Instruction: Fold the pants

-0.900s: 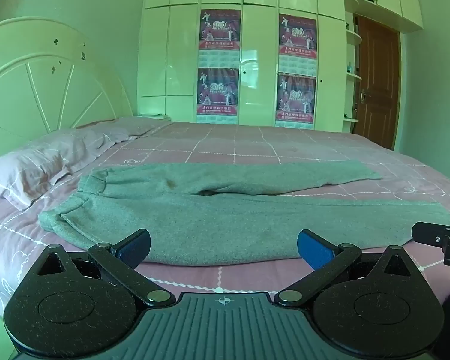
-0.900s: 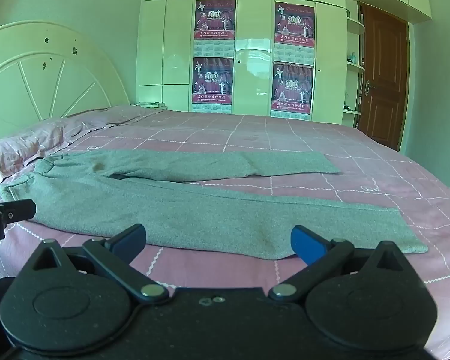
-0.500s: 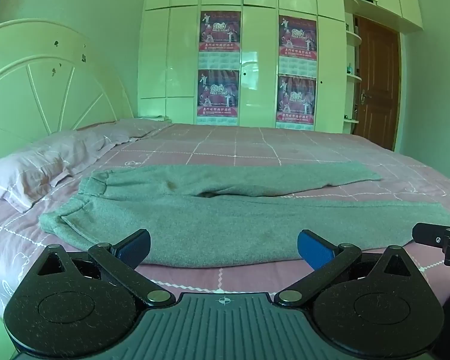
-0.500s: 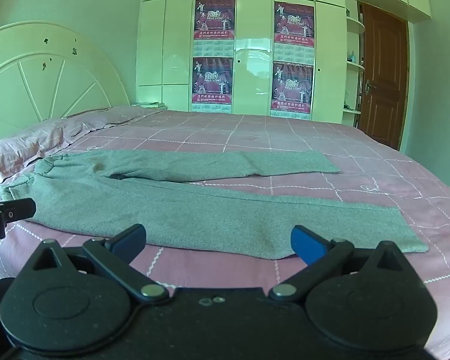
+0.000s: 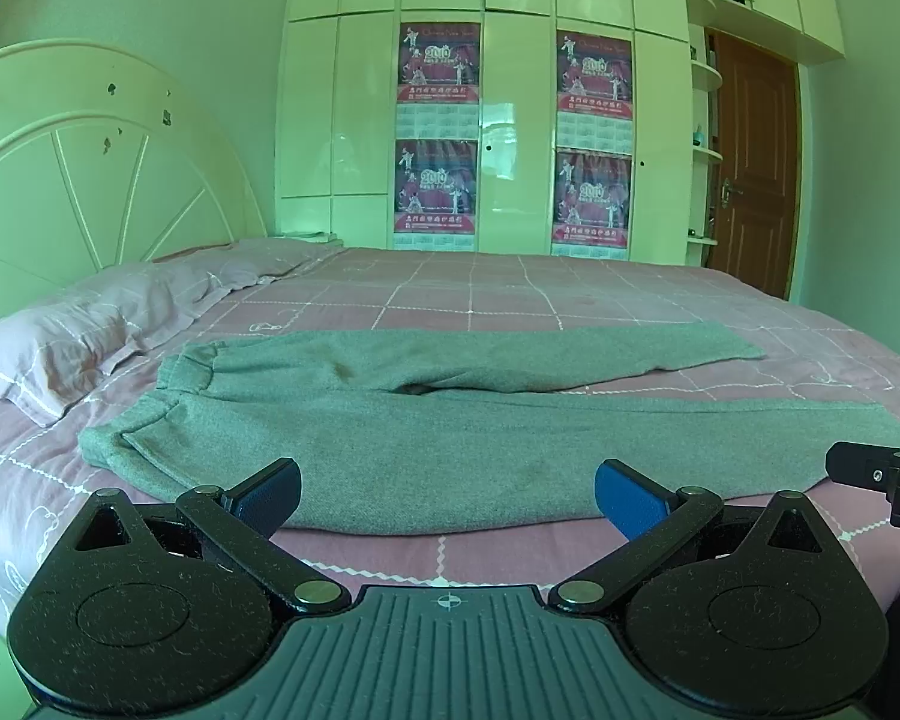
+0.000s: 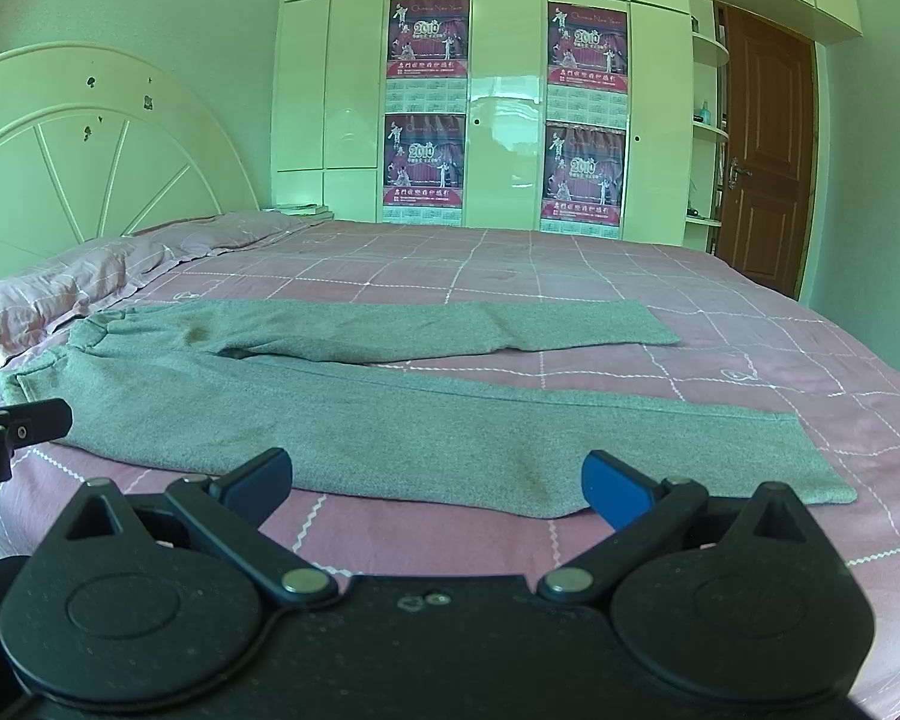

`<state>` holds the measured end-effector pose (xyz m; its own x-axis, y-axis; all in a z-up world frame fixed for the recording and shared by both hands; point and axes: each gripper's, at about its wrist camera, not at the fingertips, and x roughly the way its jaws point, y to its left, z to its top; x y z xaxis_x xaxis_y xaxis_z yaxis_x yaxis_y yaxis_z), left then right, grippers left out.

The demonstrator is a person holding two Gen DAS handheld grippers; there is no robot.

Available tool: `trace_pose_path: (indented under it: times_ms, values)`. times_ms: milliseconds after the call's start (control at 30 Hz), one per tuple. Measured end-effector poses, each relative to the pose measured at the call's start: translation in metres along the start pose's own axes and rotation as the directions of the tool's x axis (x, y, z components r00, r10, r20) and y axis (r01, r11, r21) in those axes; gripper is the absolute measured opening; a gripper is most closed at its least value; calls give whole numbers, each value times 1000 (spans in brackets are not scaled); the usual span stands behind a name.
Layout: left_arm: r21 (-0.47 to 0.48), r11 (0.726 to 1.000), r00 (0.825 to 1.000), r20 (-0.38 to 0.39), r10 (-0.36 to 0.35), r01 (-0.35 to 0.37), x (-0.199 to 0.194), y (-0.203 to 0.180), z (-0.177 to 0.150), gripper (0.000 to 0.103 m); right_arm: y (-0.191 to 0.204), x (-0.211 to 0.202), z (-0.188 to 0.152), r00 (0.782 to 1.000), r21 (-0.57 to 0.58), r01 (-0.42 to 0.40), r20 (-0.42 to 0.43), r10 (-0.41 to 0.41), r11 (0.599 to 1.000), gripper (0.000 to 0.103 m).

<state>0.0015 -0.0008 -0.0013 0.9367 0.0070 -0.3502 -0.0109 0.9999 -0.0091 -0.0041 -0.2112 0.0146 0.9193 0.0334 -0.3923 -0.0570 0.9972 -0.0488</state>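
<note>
The grey pants lie flat on the pink checked bedspread, waistband toward the pillow, the 2 legs splayed in a narrow V toward the door side. They look like a thick knit — soft, limp, light enough to lift, and I judge they will sag and drag unless I hold them at 2 places at once. The near leg's long edge lies just ahead of both tools, so I would pinch there: my left gripper near the waistband corner, my right gripper near the hem. A pinch through both layers should hold, since the cloth seems rough, not slick.

Both pairs of jaws stand wide apart with nothing between them, short of the fabric.

Against the frames from under 1 second ago, almost nothing differs — the pants lie the same, the jaws are as wide, and both views have barely shifted.
</note>
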Motion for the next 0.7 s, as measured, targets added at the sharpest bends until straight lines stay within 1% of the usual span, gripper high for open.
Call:
trace_pose_path:
  times_ms: [700]
  values:
    - [5,1000,1000,3,-1,1,-1,-1,0,103,1,0,0,1000,1,0,-1,0,1000,97]
